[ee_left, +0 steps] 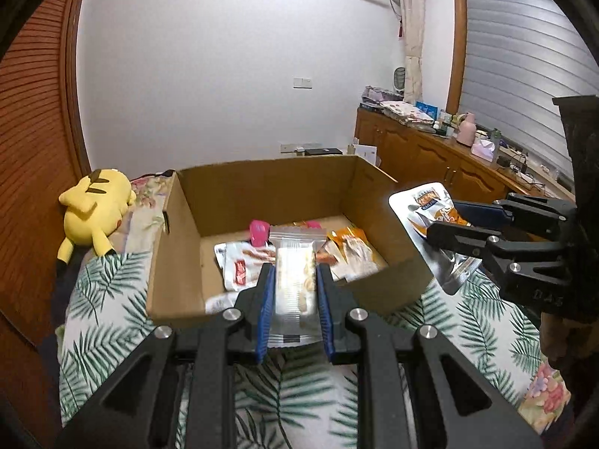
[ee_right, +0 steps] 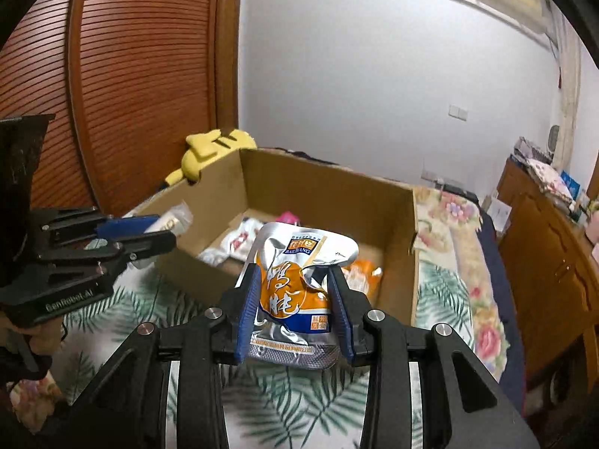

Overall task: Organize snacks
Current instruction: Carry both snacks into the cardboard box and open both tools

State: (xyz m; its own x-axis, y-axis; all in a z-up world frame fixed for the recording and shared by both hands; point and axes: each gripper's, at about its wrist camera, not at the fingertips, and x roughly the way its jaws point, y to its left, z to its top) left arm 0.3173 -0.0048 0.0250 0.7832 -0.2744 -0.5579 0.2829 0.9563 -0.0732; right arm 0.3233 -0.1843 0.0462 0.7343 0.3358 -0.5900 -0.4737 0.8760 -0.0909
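Leaf-print bedding (ee_left: 112, 299) carries an open cardboard box (ee_left: 262, 183) of snacks. Left gripper (ee_left: 294, 280) fingers clench a clear biscuit packet (ee_left: 294, 273) just short of the box. Right gripper (ee_right: 295, 292) fingers grasp a silver-orange pouch (ee_right: 299, 262); only its view reveals the pouch's front. Left view alone shows the window shutter (ee_left: 524, 75).

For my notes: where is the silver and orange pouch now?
The silver and orange pouch is clamped in the right gripper, just before the cardboard box.

R gripper (ee_right: 294, 280) clamped on silver-orange snack pouch (ee_right: 295, 292), cardboard box (ee_right: 322, 194) behind w/ snacks, L gripper (ee_right: 164, 232) at left
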